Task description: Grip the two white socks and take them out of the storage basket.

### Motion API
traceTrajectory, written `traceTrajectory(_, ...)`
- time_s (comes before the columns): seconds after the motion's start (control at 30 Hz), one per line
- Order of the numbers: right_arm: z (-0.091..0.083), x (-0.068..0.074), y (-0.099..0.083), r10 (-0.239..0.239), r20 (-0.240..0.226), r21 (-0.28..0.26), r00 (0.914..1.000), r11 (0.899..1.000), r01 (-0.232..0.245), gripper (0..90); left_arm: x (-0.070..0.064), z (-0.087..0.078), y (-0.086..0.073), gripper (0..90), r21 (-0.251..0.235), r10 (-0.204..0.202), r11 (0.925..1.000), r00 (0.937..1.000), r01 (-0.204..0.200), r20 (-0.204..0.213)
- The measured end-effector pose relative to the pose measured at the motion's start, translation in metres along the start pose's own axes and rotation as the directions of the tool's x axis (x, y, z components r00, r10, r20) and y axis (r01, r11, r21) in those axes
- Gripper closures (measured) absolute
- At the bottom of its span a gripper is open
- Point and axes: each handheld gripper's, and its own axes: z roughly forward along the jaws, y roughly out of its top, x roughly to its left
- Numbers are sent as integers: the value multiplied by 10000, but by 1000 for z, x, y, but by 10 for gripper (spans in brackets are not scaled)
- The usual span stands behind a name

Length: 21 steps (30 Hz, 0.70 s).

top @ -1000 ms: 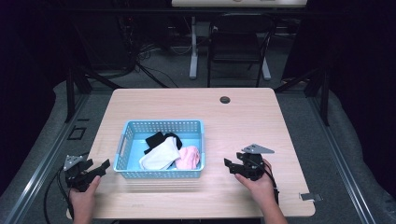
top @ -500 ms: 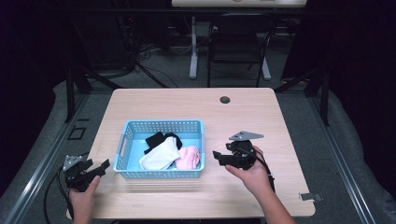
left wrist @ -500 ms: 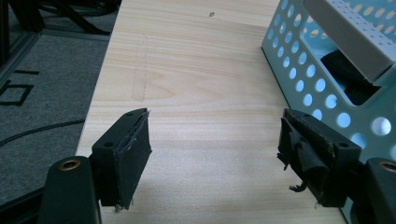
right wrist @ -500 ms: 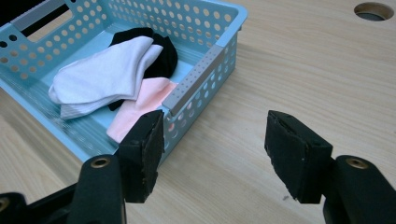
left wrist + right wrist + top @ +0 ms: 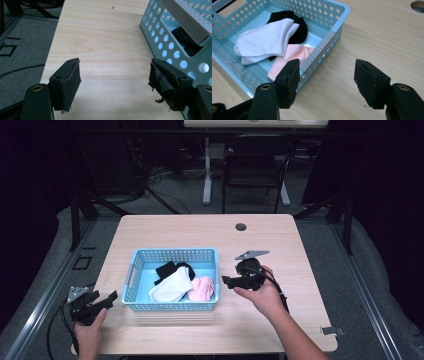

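High view first: the right tool point(image 5: 226, 281) has slid leftward over the last second, from a spot well off the basket's point(image 5: 131, 275) right side to just beside its right wall — a judged approach toward the socks inside. Its jaws stand apart, holding nothing. The left tool point(image 5: 102, 300) has not moved; it waits at the surface's point(image 5: 300, 270) seven o'clock corner, jaws apart too. Right gripper view: nearest lies the pink sock point(image 5: 287, 60), its long axis running toward the near wall; beyond it the white sock point(image 5: 262, 42) stretches toward nine o'clock — the black sock point(image 5: 298, 25) bunches farthest back.
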Motion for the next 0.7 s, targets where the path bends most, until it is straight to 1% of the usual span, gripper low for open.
traceTrajectory(0.1,3,3,5,-78,-58,152,10000,9999,79,372,0,0,0,251,1,-3,10000,10000,3,6)
traceTrajectory(0.23,7,9,14,-152,-156,169,9998,9997,155,373,0,0,0,251,61,25,10000,10000,-25,-3)
traceTrajectory(0.33,10,15,24,-262,-290,261,9992,9993,269,384,0,0,0,251,-3,13,10000,10000,-13,5)
traceTrajectory(0.37,11,17,26,-279,-337,159,9990,9995,285,389,0,0,0,251,-5,15,10000,10000,-15,4)
traceTrajectory(0.43,14,22,32,-297,-424,251,9987,9992,307,397,0,0,0,251,-12,3,10000,10000,-3,9)
traceTrajectory(0.57,22,31,42,-381,-574,294,9976,9988,398,419,0,0,0,251,-15,6,10000,10000,-6,6)
traceTrajectory(0.6,26,34,45,-387,-672,389,9970,9984,413,430,0,0,0,251,-33,0,10000,10000,0,8)
traceTrajectory(0.63,28,35,47,-356,-676,401,9971,9985,384,436,1,-1,1,251,37,7,10000,10000,-7,10)
traceTrajectory(0.7,34,39,51,-282,-744,527,9968,9981,321,447,1,-1,0,251,-31,-14,10000,10000,14,10)
